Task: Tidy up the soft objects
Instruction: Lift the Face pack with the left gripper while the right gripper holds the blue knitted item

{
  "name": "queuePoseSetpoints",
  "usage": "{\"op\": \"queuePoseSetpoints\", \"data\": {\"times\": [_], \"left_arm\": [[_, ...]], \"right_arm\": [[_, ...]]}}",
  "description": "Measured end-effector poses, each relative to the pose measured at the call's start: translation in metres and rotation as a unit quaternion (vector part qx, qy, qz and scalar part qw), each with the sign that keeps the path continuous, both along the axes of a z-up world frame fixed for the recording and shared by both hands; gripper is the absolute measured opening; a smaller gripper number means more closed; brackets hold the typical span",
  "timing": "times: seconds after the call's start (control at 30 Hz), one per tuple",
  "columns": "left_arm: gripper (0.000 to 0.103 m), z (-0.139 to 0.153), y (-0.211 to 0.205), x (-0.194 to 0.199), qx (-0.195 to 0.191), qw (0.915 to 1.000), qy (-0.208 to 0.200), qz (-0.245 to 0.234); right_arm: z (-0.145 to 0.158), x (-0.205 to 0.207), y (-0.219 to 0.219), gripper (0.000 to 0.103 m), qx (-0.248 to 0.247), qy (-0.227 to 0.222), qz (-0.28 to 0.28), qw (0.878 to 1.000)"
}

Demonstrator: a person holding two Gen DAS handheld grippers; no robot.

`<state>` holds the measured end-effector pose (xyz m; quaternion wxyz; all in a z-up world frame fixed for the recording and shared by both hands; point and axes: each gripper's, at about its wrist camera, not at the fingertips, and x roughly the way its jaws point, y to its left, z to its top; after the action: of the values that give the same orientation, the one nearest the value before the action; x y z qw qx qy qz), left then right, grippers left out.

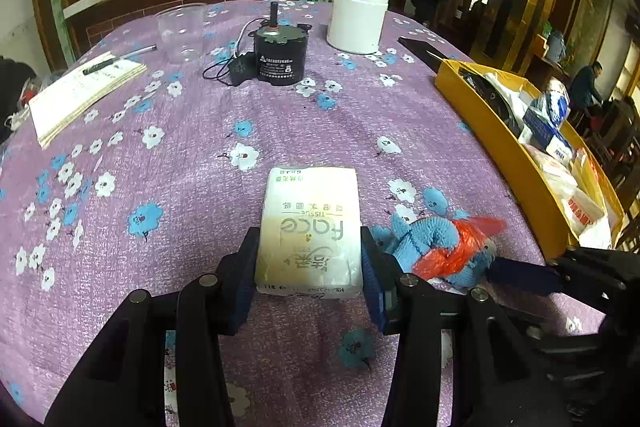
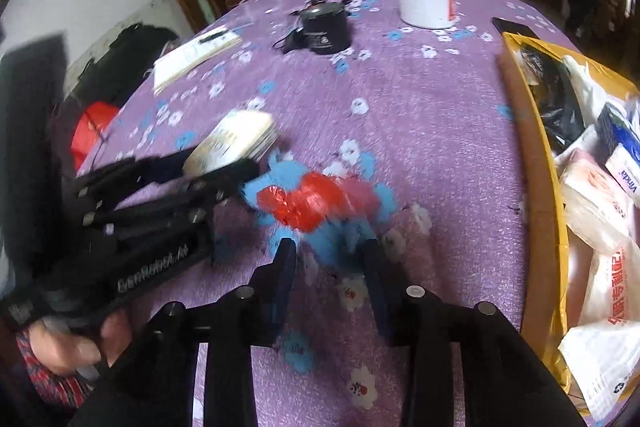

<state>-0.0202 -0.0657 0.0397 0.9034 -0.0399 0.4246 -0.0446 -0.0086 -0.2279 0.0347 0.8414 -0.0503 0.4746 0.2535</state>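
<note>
Our left tongs (image 1: 308, 267) grip the tissue pack (image 1: 310, 231) on the worktop (image 1: 200, 155). Our right tongs (image 2: 330, 263) stand open around the blue cloth bundle (image 2: 320, 203). We should close gently, then carry both to the yellow box (image 1: 500, 147).

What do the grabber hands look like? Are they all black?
Mostly black. The left gripper and right gripper are angular black frames with round silver pins at the joints and dark blue fingers. The left one carries white lettering on its side. No cables show.
</note>
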Motion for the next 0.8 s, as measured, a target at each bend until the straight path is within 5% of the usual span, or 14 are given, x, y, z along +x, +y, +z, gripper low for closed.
{"op": "queuePoseSetpoints", "data": {"times": [0.13,0.27,0.3,0.33,0.37,0.43,0.53,0.67,0.8], "left_arm": [[0.044,0.000,0.000,-0.001,-0.001,1.0000,0.002,0.004],[0.044,0.001,0.003,-0.001,-0.005,0.9999,0.001,0.011],[0.044,0.001,0.004,-0.001,-0.005,0.9999,0.001,0.014],[0.044,0.001,0.005,-0.001,-0.005,0.9999,0.001,0.016],[0.044,0.001,0.005,-0.001,-0.006,0.9998,0.001,0.017],[0.044,0.001,0.007,-0.001,-0.004,0.9997,0.001,0.023],[0.044,0.002,0.010,0.000,0.004,0.9994,-0.002,0.035],[0.044,-0.001,0.011,0.002,0.006,0.9993,0.005,0.036],[0.044,-0.002,0.010,0.003,0.009,0.9994,0.008,0.034]], "right_arm": [[0.019,-0.016,-0.007,0.036,0.024,-0.028,0.030,0.999],[0.067,-0.040,-0.016,0.042,0.041,-0.145,0.037,0.988],[0.075,-0.044,-0.016,0.052,0.035,-0.176,0.042,0.983],[0.080,-0.047,-0.015,0.088,0.017,-0.215,0.042,0.976],[0.077,-0.046,-0.014,0.102,0.003,-0.237,0.043,0.971],[0.060,-0.028,-0.009,0.100,-0.045,-0.208,0.038,0.976],[0.046,-0.005,-0.011,0.057,-0.047,-0.181,0.022,0.982],[0.029,0.014,-0.001,0.059,-0.042,-0.112,0.081,0.990],[0.018,0.017,0.013,0.064,-0.053,-0.092,0.118,0.987]]}}
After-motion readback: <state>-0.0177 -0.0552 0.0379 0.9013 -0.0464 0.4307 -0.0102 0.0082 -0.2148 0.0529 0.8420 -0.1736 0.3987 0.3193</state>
